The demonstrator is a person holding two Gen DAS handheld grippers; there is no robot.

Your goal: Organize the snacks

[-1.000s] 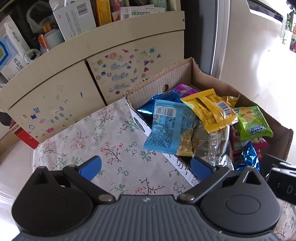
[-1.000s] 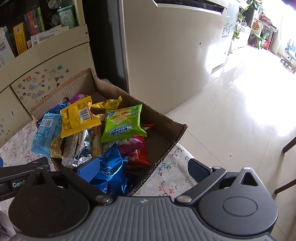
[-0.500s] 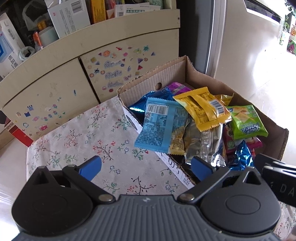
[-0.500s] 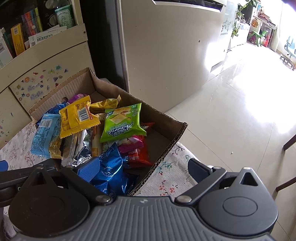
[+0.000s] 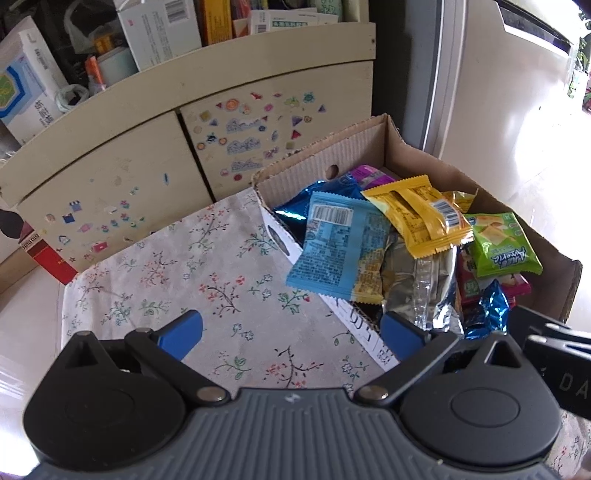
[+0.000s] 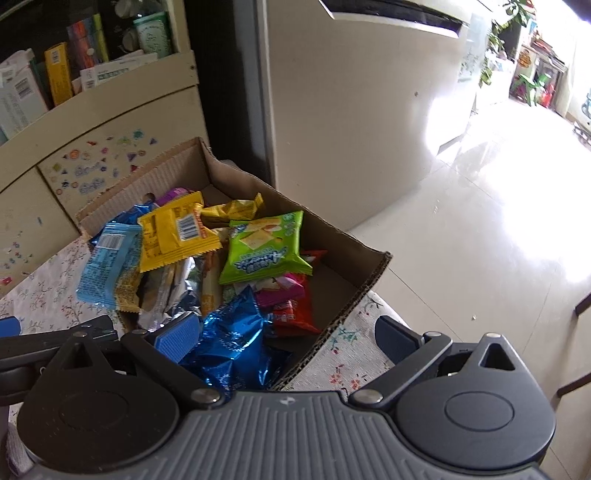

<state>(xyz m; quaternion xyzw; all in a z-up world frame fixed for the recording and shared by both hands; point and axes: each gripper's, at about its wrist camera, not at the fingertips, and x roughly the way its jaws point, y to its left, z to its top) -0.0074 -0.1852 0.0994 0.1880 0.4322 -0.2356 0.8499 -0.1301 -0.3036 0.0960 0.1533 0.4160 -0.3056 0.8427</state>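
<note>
A cardboard box [image 5: 373,144] [image 6: 369,280] full of snack packets stands on a floral tablecloth [image 5: 192,266]. A light blue packet [image 5: 340,247] [image 6: 109,266] hangs over the box's near wall. A yellow packet [image 5: 421,218] [image 6: 173,232], a green packet [image 5: 502,243] [image 6: 264,247] and a shiny blue packet [image 6: 232,347] lie on top. My left gripper [image 5: 291,332] is open and empty above the cloth, beside the box. My right gripper [image 6: 286,336] is open and empty over the box's near right corner.
A cream cabinet with stickers [image 5: 258,122] stands behind the table, its shelf crowded with boxes [image 5: 159,33]. A refrigerator [image 6: 351,110] stands to the right. A red box [image 5: 48,258] lies on the floor at the left. Shiny tiled floor [image 6: 480,221] spreads right.
The left gripper view has shifted slightly, so the box sits a little lower and left. The right gripper has barely moved. Both stay open.
</note>
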